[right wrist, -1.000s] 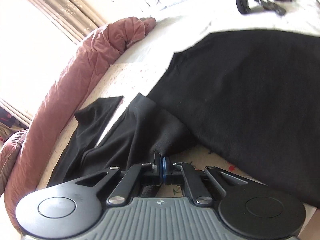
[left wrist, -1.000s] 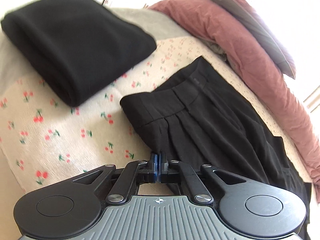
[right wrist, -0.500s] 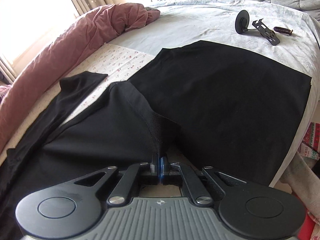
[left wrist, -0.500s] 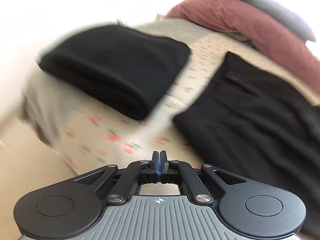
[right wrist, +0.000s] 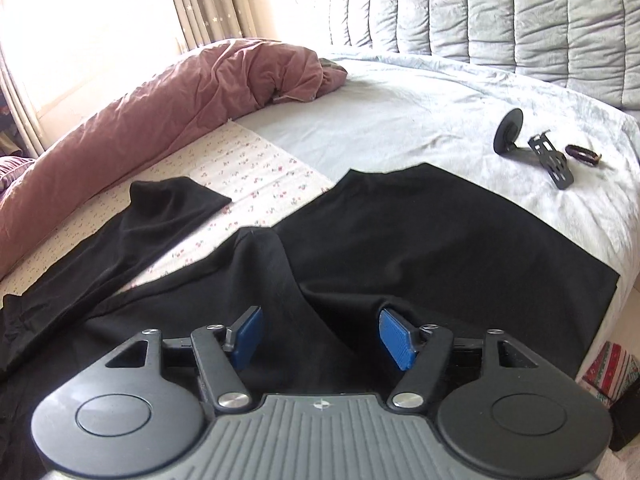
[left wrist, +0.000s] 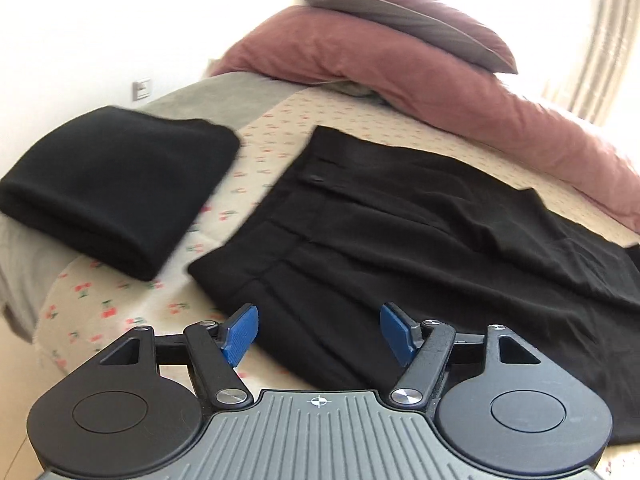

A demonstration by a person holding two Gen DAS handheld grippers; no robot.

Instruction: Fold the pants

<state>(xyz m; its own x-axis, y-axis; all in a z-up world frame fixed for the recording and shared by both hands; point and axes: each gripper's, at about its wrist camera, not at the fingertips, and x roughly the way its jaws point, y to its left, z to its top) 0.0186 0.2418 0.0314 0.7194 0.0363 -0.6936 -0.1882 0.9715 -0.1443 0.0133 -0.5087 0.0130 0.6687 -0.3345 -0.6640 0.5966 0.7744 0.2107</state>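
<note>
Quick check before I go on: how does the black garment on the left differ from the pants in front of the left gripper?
The folded black garment is a thick, compact bundle with a rounded fold edge; the pants lie spread in a thin layer.
The pants show a waistband, button and pleats; the folded garment shows no such detail.
The folded garment lies clear of the left gripper; the pants run between its open fingers.
Both are black and rest on the cherry-print sheet.

My bed: pale grey sheet (right wrist: 400, 120), cherry-print cloth (left wrist: 132, 320) over the near part. Grey quilted headboard (right wrist: 500, 16) behind. Dusty-pink duvet (right wrist: 160, 112) bunched along the window side, grey-and-maroon pillow (left wrist: 400, 16) atop it. Star-patterned curtains (right wrist: 200, 4), strong daylight. White wall with socket plate (left wrist: 142, 89)
</note>
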